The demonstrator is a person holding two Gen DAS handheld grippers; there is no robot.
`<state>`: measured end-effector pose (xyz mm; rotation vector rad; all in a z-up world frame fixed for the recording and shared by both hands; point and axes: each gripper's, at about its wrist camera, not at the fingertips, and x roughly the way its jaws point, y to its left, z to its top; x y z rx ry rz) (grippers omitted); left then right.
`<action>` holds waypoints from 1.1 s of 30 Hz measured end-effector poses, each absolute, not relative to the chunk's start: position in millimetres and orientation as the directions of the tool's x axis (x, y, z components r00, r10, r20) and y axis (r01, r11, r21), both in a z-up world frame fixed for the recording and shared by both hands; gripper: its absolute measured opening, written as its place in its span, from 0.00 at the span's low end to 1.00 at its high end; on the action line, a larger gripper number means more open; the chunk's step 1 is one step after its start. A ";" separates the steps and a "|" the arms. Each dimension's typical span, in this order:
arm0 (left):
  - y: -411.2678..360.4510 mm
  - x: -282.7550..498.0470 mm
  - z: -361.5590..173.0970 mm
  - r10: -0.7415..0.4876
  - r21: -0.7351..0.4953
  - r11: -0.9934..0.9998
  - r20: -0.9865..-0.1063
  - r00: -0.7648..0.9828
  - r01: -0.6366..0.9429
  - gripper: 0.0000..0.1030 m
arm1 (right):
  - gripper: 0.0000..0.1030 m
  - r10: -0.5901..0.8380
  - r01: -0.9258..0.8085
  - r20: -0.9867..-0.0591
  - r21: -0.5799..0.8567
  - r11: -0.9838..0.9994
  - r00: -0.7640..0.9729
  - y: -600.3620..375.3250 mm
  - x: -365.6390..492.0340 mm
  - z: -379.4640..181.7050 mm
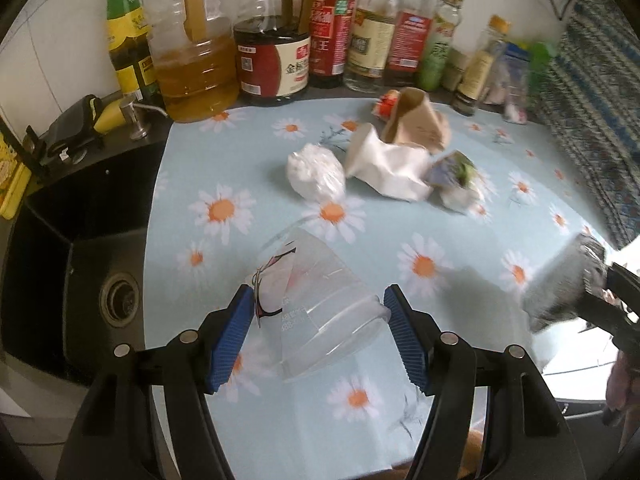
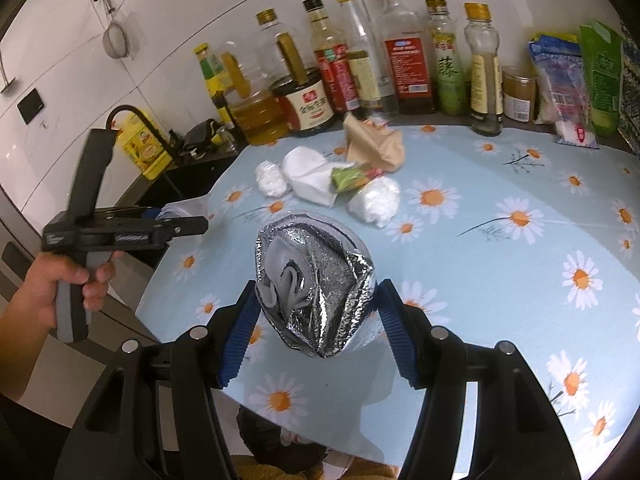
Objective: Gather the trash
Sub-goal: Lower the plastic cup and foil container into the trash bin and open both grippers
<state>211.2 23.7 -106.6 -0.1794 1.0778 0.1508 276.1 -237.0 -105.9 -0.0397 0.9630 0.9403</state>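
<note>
Two grippers over daisy cloth (image 1: pixel 248 432): right gripper (image 2: pixel 316 312) clamped on foil bag (image 2: pixel 316 292), left gripper (image 1: pixel 320 312) clamped on clear plastic cup (image 1: pixel 320 300). Trash pile at 12 o'clock: white paper (image 1: pixel 384 164), brown bag (image 1: pixel 416 124), plastic wad (image 1: pixel 316 172).

Two grippers show – the left gripper (image 1: pixel 320 316) with one crushed clear plastic cup (image 1: pixel 320 312), the right gripper (image 2: pixel 316 308) with one foil bag (image 2: pixel 316 292). On the bench (image 2: pixel 500 280) lie two white plastic wads (image 2: pixel 271 178) (image 2: pixel 375 199), one white paper cup (image 2: pixel 310 178), one brown paper bag (image 2: pixel 374 146) and one green-and-red wrapper (image 2: pixel 352 176). About ten bottles (image 2: pixel 410 76) stand in one row – the exact number I cannot tell.
</note>
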 end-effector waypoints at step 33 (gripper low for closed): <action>1.7 31.4 -153.5 -0.179 -0.251 0.957 -0.903 0.392 -0.142 0.63 | 0.59 0.592 -0.676 -0.800 0.386 0.627 0.092 -197.6 115.9 -153.7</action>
